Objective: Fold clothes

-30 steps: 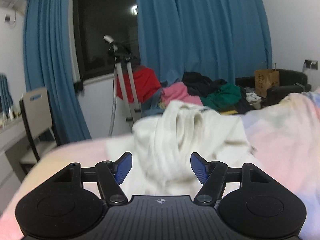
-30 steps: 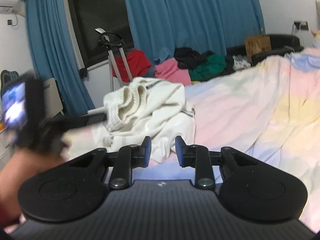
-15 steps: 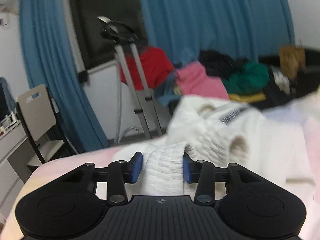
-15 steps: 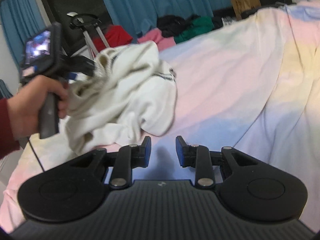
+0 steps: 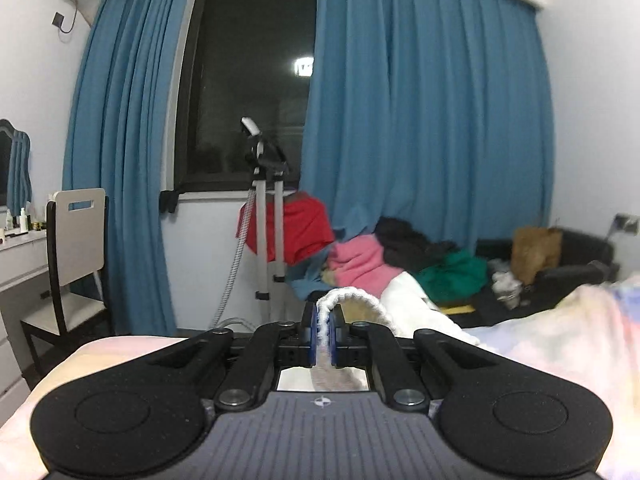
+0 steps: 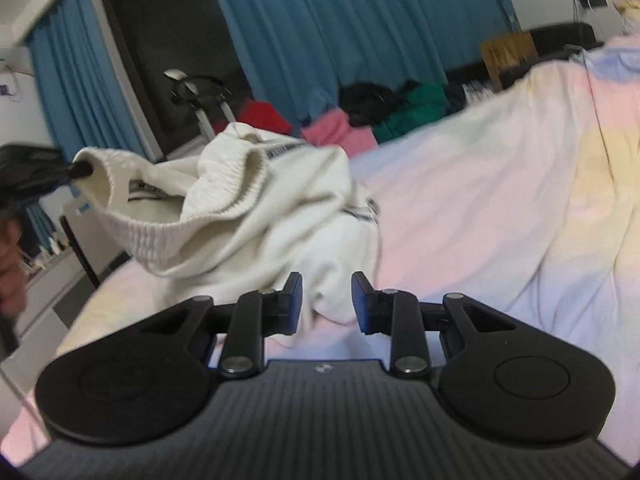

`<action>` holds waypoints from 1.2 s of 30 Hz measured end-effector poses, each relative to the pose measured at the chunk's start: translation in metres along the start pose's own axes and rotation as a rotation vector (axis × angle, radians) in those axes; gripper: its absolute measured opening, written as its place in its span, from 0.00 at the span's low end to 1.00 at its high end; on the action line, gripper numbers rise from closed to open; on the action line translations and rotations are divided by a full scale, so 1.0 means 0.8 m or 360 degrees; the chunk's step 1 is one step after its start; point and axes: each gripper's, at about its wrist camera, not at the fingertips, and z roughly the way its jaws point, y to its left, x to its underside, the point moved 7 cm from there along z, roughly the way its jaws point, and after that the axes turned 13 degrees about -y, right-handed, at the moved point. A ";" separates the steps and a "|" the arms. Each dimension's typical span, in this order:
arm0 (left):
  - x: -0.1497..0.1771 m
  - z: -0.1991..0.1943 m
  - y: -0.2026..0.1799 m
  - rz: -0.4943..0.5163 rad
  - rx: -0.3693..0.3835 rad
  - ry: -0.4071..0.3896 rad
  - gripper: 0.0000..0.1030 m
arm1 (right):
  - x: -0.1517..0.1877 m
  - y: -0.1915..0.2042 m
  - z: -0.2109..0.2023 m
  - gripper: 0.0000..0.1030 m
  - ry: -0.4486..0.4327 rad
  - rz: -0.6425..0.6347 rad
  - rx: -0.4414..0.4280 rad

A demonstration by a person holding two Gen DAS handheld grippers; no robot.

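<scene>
White knitted cloth, the ribbed edge of a sweater (image 5: 356, 300), is clamped between the blue pads (image 5: 311, 330) of the left gripper (image 5: 323, 334) at the lower centre of the left wrist view; the jaws are pressed together on it. From there the sweater falls to the right, onto the bed (image 5: 560, 332) with its pastel cover.

In the right wrist view the same sweater (image 6: 240, 216) fills the left centre of the frame. Its ribbed edge is lifted at the upper left, where the left gripper (image 6: 78, 170) holds it, and the rest lies bunched on the bed (image 6: 520, 200). The right gripper (image 6: 326, 300) is at the lower centre with its jaws apart, holding nothing; a fold of the sweater lies just beyond the gap.

Behind the bed, blue curtains (image 5: 420, 120) hang beside a dark window (image 5: 248, 80), and a pile of clothes (image 5: 400, 256) lies in the centre right.
</scene>
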 end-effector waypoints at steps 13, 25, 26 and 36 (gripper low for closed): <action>0.019 -0.134 0.157 -0.0392 -0.0051 0.0267 0.07 | -0.019 0.059 -0.057 0.30 0.0061 0.0191 -0.0342; 0.111 -0.090 0.255 -0.0720 -0.0280 0.0557 0.06 | 0.003 0.171 -0.002 0.76 0.0320 0.0033 -0.0526; 0.117 -0.089 0.260 -0.0740 -0.0288 0.0567 0.06 | -0.001 0.186 0.011 0.78 0.0320 0.0021 -0.0535; 0.147 -0.063 0.279 -0.0768 -0.0290 0.0598 0.07 | 0.038 0.290 0.156 0.75 0.0568 -0.0375 -0.0372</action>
